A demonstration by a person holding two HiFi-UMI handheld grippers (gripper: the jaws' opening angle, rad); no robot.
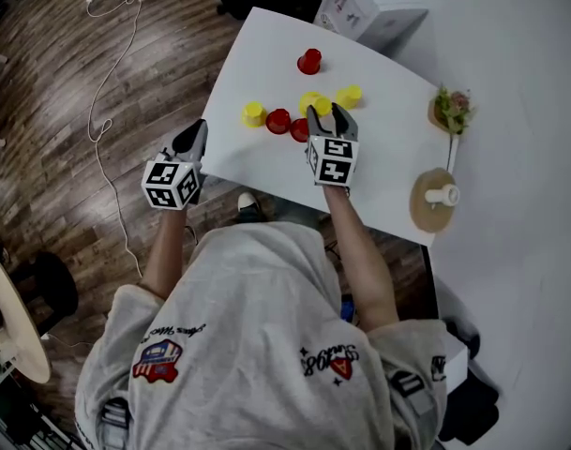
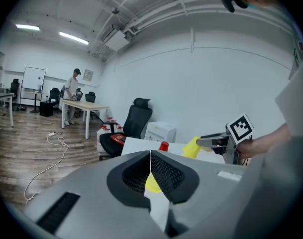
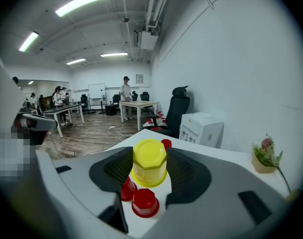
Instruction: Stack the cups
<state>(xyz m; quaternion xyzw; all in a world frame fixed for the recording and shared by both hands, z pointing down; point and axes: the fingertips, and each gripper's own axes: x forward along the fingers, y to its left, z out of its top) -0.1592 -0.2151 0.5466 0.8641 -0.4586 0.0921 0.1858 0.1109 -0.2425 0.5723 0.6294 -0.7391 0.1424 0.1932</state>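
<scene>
Left gripper [image 1: 195, 134]: jaws pressed together, empty, just off the table's [image 1: 266, 54] near left edge.
Right gripper [image 1: 332, 111]: jaws clamp an upside-down yellow cup [image 3: 149, 164], held above the table's middle.
Red cups [image 3: 144, 202]: two side by side below it.
Toward far edge: one red cup [image 1: 309, 61].

You get even light from ceiling strip lights [image 3: 84, 0]; your white worktop [image 1: 257, 64] looks bright, shadows are soft, every view bends and darkens toward its edges
</scene>
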